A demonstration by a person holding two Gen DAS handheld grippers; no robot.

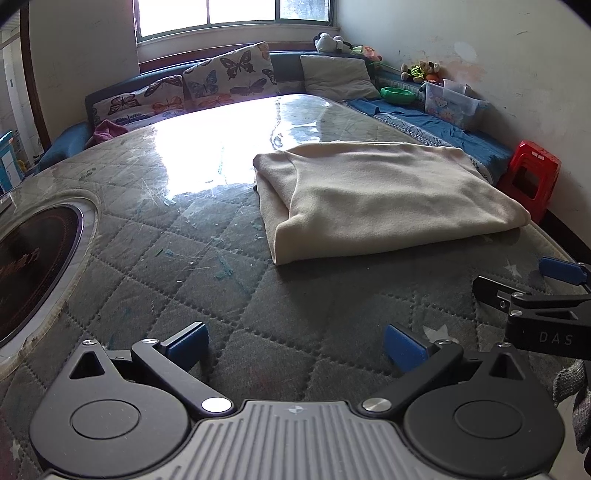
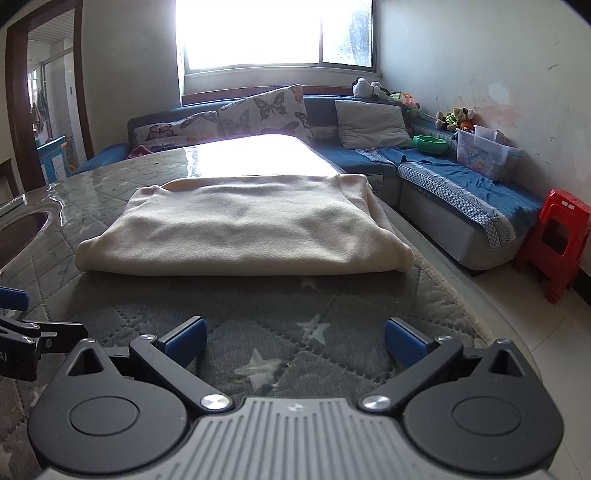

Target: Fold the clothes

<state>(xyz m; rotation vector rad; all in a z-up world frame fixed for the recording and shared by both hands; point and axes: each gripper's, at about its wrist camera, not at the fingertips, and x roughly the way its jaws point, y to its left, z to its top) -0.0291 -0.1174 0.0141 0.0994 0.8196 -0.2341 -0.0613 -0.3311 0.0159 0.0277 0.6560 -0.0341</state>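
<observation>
Already folded into a thick rectangle, the cream garment (image 2: 243,225) lies flat on the quilted surface (image 2: 280,332), ahead of both grippers and touched by neither. The left gripper (image 1: 295,345) hangs low over the quilt with its jaws spread wide and nothing between the blue pads (image 1: 188,343). The right gripper (image 2: 295,341) sits just short of the garment's near edge, jaws equally wide and empty.

From the left wrist view the garment (image 1: 384,199) appears off to the right, its stacked layers showing along the left side, and the right gripper (image 1: 532,302) juts in at the right edge, beside a bit of grey knit glove (image 1: 570,384). This view alone shows the round dark hob (image 1: 33,266) set into the surface at the left.

From the right wrist view the garment is seen head-on with its rounded fold facing the camera, and the left gripper's tip (image 2: 22,325) pokes in from the left. Only here do the white floor tiles (image 2: 546,332), the full front of the blue sofa (image 2: 443,192) and the doorway (image 2: 48,92) show clearly. Both views take in the red stool (image 2: 561,236), the butterfly cushions (image 1: 221,77) and the bright window (image 2: 273,33).
</observation>
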